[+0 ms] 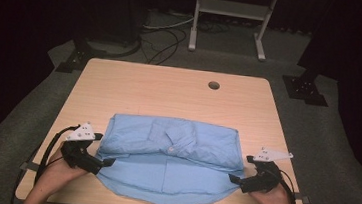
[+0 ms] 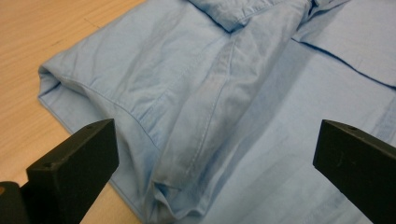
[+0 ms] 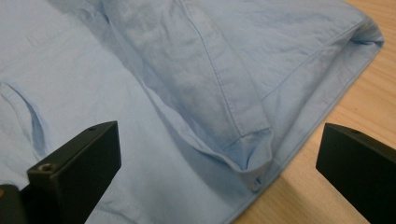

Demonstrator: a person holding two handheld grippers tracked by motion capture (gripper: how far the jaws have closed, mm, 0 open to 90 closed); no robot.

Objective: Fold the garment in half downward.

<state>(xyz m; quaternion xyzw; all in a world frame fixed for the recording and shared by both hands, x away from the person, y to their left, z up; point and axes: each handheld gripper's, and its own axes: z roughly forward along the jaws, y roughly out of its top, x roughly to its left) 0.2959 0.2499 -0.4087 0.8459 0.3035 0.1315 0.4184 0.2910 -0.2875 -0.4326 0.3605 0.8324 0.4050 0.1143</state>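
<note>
Hands: two hands enter at the near edge of the high view, each carrying a gripper.
Left gripper [image 1: 106, 149]: at the shirt's left edge, jaws spread wide with nothing pinched; in the left gripper view the fabric lies below and between the two black jaws.
Right gripper [image 1: 241, 169]: at the shirt's right edge, jaws likewise spread wide and holding nothing; the right gripper view shows a folded sleeve cuff [image 3: 252, 156] lying between them.
Light blue shirt [image 1: 171, 159]: flat on the near half of the table, its upper part folded down into a band across the middle, collar [image 1: 176, 131] on top, rounded hem toward the near edge.
Wooden table [image 1: 170, 88]: far half bare, with a round cable hole [image 1: 213, 85] near the far right.
Floor beyond: grey carpet, cables and a white frame [image 1: 230, 16].
</note>
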